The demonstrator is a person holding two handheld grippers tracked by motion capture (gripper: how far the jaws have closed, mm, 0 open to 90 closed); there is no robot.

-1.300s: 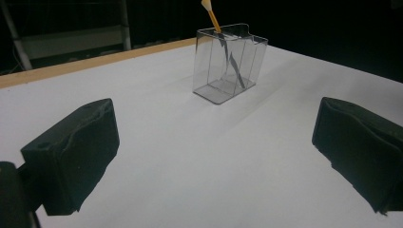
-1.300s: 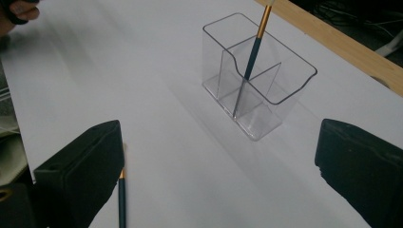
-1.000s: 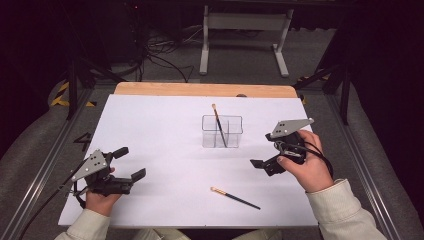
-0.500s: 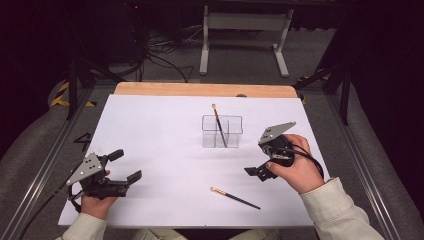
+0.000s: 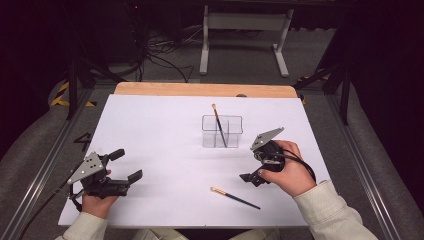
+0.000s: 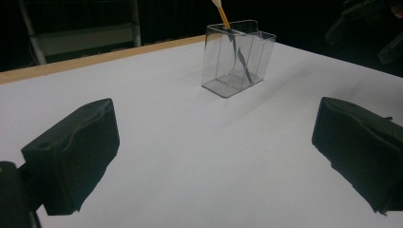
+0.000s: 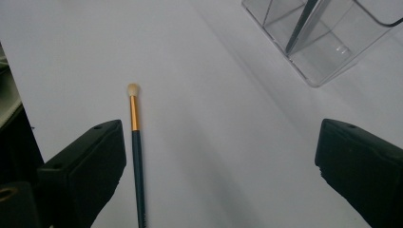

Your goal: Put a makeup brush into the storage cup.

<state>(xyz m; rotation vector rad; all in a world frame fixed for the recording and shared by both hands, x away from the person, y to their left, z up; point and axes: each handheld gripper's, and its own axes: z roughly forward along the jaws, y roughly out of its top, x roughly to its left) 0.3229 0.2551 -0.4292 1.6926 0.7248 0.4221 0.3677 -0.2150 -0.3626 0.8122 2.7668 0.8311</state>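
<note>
clear acrylic holder (image 5: 222,131) already stands one brush. your right gripper (image 5: 256,170), jaws wide and empty, hangs above the loose brush (image 5: 234,197) lying flat near the table's front edge. left gripper (image 5: 122,167) idles wide. risk: a flat, thin handle may roll away on closing.

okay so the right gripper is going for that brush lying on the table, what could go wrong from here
The brush lies flat beside one open jaw of the right gripper, not centred, so closing now might miss it or flick it away. The clear holder stands close by with another brush leaning in it; a careless swing could topple it.
</note>
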